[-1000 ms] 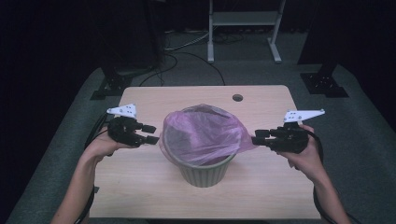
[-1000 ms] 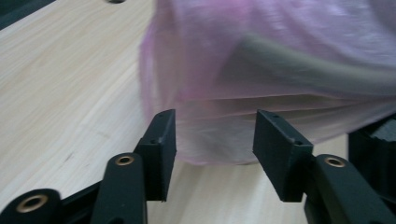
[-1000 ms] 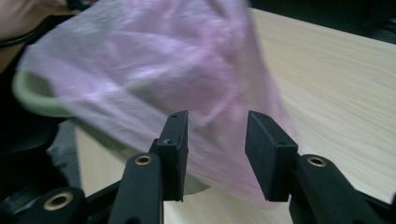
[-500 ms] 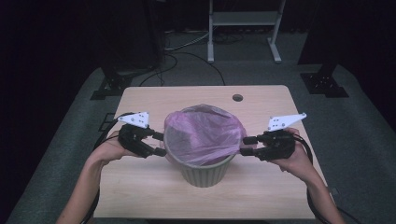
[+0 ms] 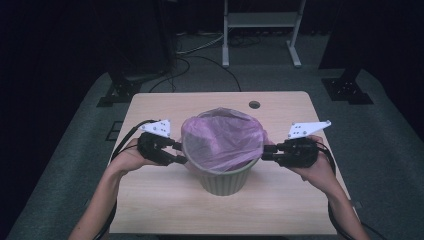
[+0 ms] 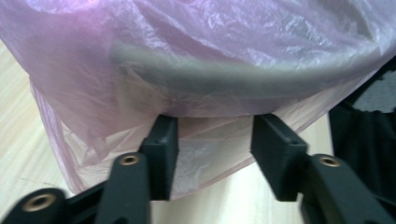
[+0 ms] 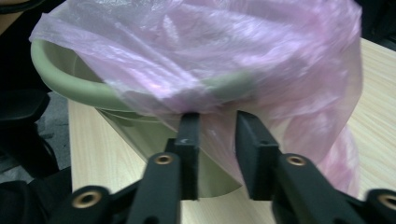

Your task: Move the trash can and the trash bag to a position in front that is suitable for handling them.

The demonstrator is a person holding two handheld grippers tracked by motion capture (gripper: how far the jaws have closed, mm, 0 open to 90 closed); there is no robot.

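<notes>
A pale green bin (image 5: 222, 182) stands mid-table, lined with a thin pink plastic bag (image 5: 222, 140) whose hem hangs over the rim. My left gripper (image 5: 181, 152) reaches the bin's left side. In the left gripper view its jaws (image 6: 215, 121) have just been closing; they stand apart under the rim (image 6: 210, 77), with loose bag film (image 6: 187, 46) between them, not pinched. My right gripper (image 5: 265, 152) meets the bin's right side. Its jaws (image 7: 217, 116) have also just been closing; a narrow gap remains, with bag hem (image 7: 233, 46) between them below the green rim (image 7: 70, 84).
The wooden table (image 5: 150, 210) has a small round hole (image 5: 254, 104) near its far edge. Behind it on the grey floor stand a metal frame (image 5: 260, 30) and dark stand bases (image 5: 117, 92) (image 5: 347, 87), with cables running between them.
Both grippers have moved inward from beside the bin until their tips reach its rim. The jaws look narrower than before. The bag's loose right flap now lies closer to the bin.
</notes>
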